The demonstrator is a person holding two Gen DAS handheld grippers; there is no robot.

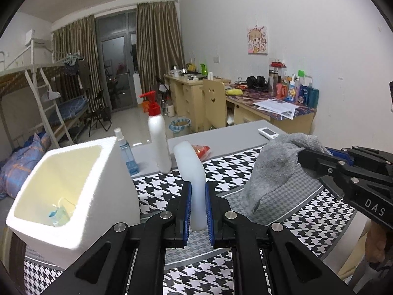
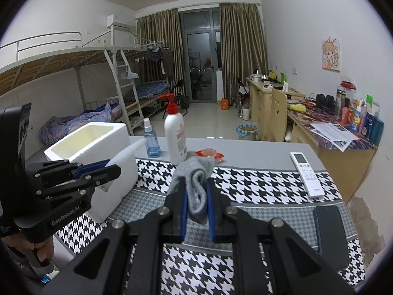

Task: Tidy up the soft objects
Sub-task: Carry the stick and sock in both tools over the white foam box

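Observation:
My left gripper point(image 1: 198, 196) is shut on a white foam slab point(image 1: 190, 167) and holds it upright above the houndstooth cloth, just right of a white foam box point(image 1: 105, 184). The box holds a blue face mask point(image 1: 59, 215). My right gripper point(image 2: 196, 196) is shut on a grey sock point(image 2: 194, 182) held above the cloth; the sock also shows in the left wrist view point(image 1: 270, 169). In the right wrist view the left gripper point(image 2: 108, 168) with the slab point(image 2: 127, 152) is beside the box point(image 2: 98, 147).
A white pump bottle point(image 2: 175, 137), a blue spray bottle point(image 2: 151, 140) and a red packet point(image 2: 211, 153) stand behind the cloth. A white remote point(image 2: 307, 174) and a black phone point(image 2: 330, 233) lie at the right. A desk with clutter point(image 2: 343, 132) is beyond.

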